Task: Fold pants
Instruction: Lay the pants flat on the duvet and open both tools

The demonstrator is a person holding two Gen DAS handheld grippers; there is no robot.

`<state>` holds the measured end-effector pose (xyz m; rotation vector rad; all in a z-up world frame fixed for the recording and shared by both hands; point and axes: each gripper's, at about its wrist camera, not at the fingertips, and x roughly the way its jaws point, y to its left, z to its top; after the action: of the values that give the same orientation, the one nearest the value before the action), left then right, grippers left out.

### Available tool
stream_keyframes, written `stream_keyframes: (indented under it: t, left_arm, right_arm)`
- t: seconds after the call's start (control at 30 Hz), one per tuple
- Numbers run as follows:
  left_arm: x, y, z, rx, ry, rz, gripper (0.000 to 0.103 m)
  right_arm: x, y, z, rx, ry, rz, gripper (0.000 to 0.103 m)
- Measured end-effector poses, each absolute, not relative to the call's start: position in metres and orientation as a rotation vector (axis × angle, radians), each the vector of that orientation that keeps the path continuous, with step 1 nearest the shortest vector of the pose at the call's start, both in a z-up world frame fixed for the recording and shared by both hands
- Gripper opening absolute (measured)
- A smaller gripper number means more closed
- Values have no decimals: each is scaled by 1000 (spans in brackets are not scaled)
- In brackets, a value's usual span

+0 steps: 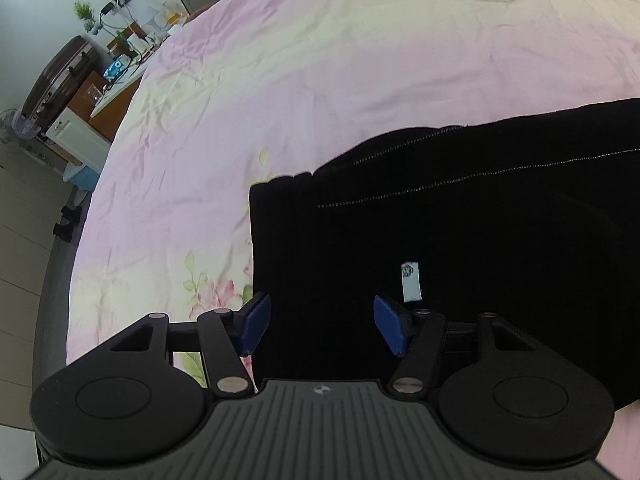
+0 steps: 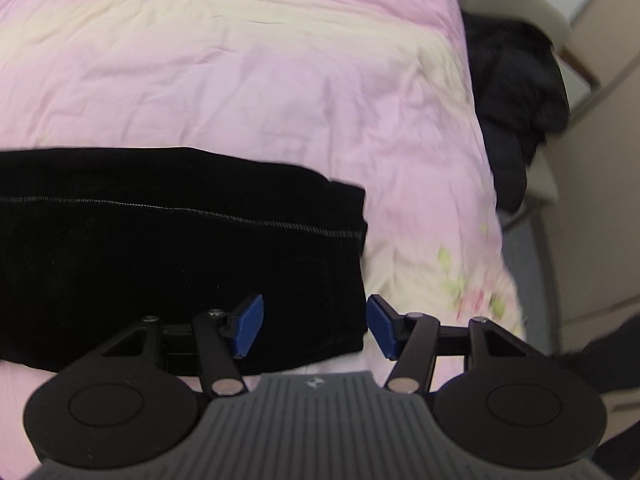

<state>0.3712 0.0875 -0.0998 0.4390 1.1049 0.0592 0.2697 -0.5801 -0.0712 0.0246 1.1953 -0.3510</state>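
Black pants (image 1: 460, 240), folded into a long band, lie flat on a bed covered by a pink floral bedsheet (image 1: 280, 80). Left tongs (image 1: 318, 322), blue pads apart, hover above one end of the band, near a small white label (image 1: 411, 282) on the cloth. Right tongs (image 2: 315, 325), pads likewise apart and holding nothing, hover over the opposite end, its edge showing between them. A dark garment (image 2: 516, 92) lies beside the bed; a suitcase (image 1: 60, 76) stands by a cluttered cabinet.
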Motion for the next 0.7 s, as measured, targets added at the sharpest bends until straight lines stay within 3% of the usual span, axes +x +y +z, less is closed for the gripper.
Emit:
stream_keyframes:
  t: [0.1, 0.17, 0.23, 0.37, 0.4, 0.43, 0.57, 0.7]
  left_arm:
    - [366, 87, -110, 414, 1127, 77, 70]
    - [366, 88, -119, 417, 1143, 102, 67]
    - [368, 91, -128, 402, 1169, 140, 60]
    - [374, 98, -142, 361, 1177, 198, 60]
    - [376, 98, -145, 369, 1177, 208, 59]
    - [377, 96, -148, 391, 1183, 219, 58]
    - [386, 82, -162, 512, 1205, 240, 55]
    - [397, 87, -177, 487, 1229, 261, 57]
  right_arm:
    - [258, -594, -89, 166, 1196, -377, 51]
    - [254, -604, -103, 253, 1194, -399, 41]
    - [252, -614, -114, 318, 1182, -433, 40]
    - [249, -634, -133, 464, 1145, -478, 39]
    - [249, -637, -137, 481, 1140, -485, 35]
    - [251, -636, -139, 459, 1143, -495, 13]
    - [268, -618, -145, 234, 1221, -492, 11]
    - [275, -614, -160, 192, 1246, -517, 11]
